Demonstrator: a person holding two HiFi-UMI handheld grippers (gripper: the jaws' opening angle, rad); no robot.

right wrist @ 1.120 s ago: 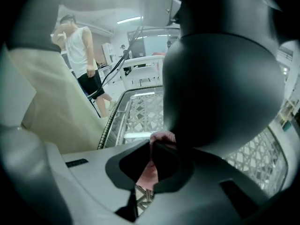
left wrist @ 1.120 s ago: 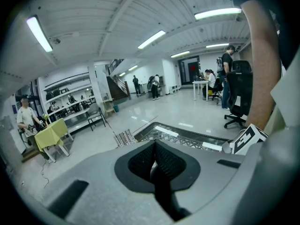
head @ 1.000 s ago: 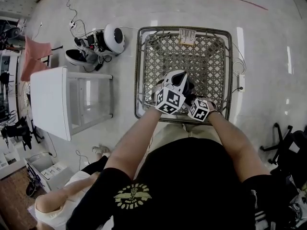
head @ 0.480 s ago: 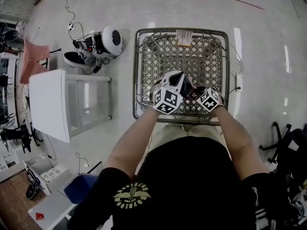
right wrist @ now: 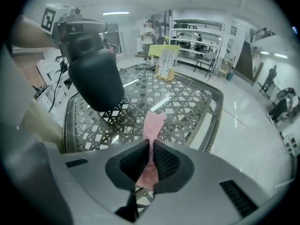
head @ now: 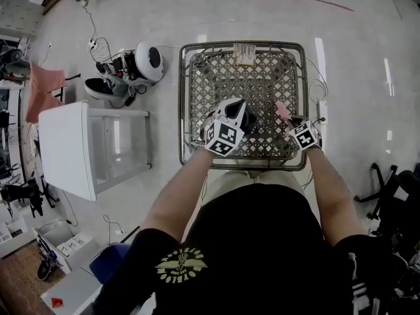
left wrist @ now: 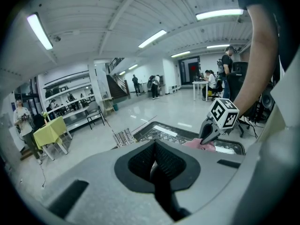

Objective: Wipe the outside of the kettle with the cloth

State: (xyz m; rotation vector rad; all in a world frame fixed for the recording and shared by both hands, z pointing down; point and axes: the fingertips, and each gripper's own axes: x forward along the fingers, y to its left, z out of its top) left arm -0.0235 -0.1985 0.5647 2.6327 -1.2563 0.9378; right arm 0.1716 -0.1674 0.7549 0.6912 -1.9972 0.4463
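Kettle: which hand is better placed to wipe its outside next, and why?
Right. The right gripper is shut on the pink cloth, with the kettle close in front of it. The left gripper is shut on the kettle, so it probably only has to steady it.

We see a pink cloth point(right wrist: 153, 123), a black kettle point(right wrist: 93, 74) and a grey bench point(head: 246, 77) with a lattice pattern.
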